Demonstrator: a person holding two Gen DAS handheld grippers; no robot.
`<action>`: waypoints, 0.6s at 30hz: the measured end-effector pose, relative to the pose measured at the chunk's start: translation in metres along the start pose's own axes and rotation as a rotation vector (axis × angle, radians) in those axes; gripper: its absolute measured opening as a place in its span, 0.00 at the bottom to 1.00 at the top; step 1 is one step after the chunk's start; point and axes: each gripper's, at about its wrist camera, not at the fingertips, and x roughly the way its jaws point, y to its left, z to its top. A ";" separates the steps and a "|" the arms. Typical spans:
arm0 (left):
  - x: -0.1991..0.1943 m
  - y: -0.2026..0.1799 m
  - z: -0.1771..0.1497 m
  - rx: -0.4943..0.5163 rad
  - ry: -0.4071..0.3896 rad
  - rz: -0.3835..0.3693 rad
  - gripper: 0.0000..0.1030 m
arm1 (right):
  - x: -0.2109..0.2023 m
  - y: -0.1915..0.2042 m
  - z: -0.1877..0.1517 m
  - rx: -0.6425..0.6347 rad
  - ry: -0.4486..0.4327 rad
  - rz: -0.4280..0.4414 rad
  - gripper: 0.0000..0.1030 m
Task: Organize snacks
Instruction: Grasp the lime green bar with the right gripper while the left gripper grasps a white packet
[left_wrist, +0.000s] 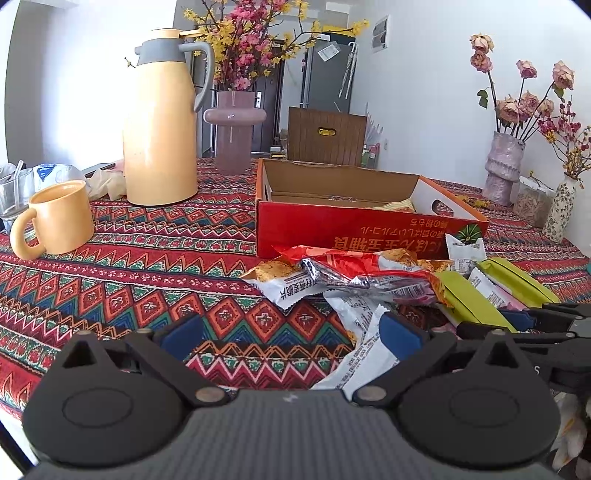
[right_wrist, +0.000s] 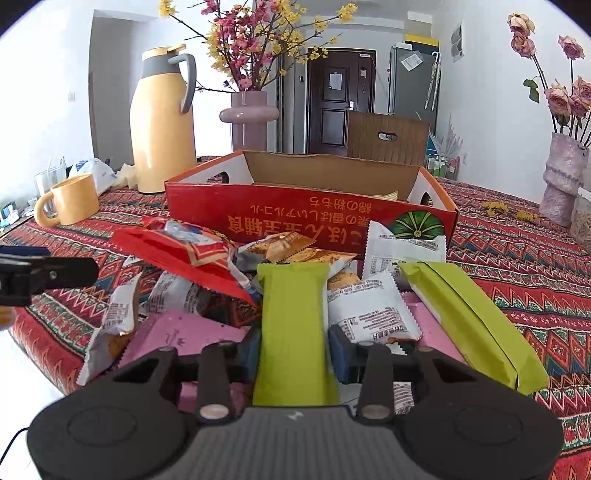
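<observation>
Counter (right_wrist: 517, 258) under a patterned red cloth; items listed left to right, right wrist view unless noted.

- One clear glass (left_wrist: 14, 195) at far left edge, left wrist view.
- One yellow mug (right_wrist: 72, 201), handle facing left.
- One yellow thermos jug (right_wrist: 162, 125) with grey collar and handle, upright behind the mug.
- One mauve vase (right_wrist: 249, 118) holding pink and yellow blossom branches.
- One red cardboard box (right_wrist: 295, 218), open at top, printed text upside down, one cut-out handle hole visible at each end. One pale packet just visible inside at right.
- One textured pink vase (right_wrist: 563, 177) with dried roses at far right.

Snack pile just in front of the box, touching its front wall:
- One red packet (right_wrist: 177, 254) on top at left.
- Two lime-green packets: first lime-green packet (right_wrist: 295, 325) in centre, second lime-green packet (right_wrist: 476, 325) to the right, lying diagonally.
- At least two pink packets (right_wrist: 184, 332) underneath.
- Several white-and-orange packets; exact count not determinable because of overlap.

Left gripper (left_wrist: 291, 332): jaws spread wide, nothing between the pads, hovering at the left edge of the pile.

Right gripper (right_wrist: 293, 350): closed on the first lime-green packet, blue pads pressing both long edges.
</observation>
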 end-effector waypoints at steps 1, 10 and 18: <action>-0.001 0.000 -0.001 0.007 0.000 -0.007 1.00 | 0.000 0.000 0.000 0.001 0.001 0.002 0.36; -0.013 -0.003 -0.006 0.105 0.016 -0.084 1.00 | -0.001 0.000 0.000 0.008 -0.007 0.006 0.36; -0.005 -0.025 -0.030 0.235 0.106 -0.152 1.00 | -0.003 0.000 -0.001 0.012 -0.010 0.010 0.36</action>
